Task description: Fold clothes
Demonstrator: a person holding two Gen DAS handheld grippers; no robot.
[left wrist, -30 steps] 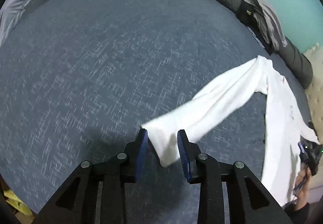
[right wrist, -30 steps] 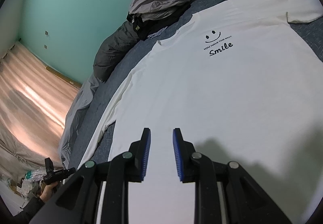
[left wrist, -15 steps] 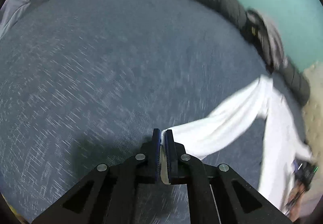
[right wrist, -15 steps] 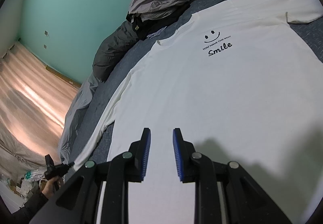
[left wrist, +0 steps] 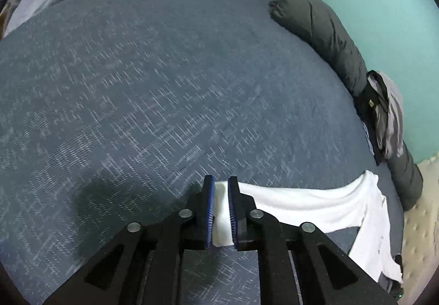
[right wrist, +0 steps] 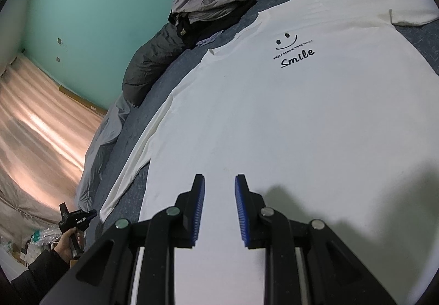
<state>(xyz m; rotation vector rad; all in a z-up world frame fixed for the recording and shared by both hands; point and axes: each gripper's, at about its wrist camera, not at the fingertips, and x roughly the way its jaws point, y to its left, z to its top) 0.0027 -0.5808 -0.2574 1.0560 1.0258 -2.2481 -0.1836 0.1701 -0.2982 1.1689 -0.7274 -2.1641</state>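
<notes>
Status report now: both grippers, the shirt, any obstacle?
Left gripper on sleeve cuff, jaws opening. Right gripper open over white shirt. No obstacle.

Each handheld tool is matte black plastic: the left black two-finger gripper (left wrist: 220, 215) and the right black two-finger gripper (right wrist: 219, 211) share the same build, with triangular cut-outs in the angled linkage arms behind the claw. Round silver screw heads sit on the joints either side of the claw, and ribbed blue rubber pads (right wrist: 199, 211) line the inner face of every finger. The person's dark, wrinkled sleeve (right wrist: 38, 272) shows far left of the right claw.
</notes>
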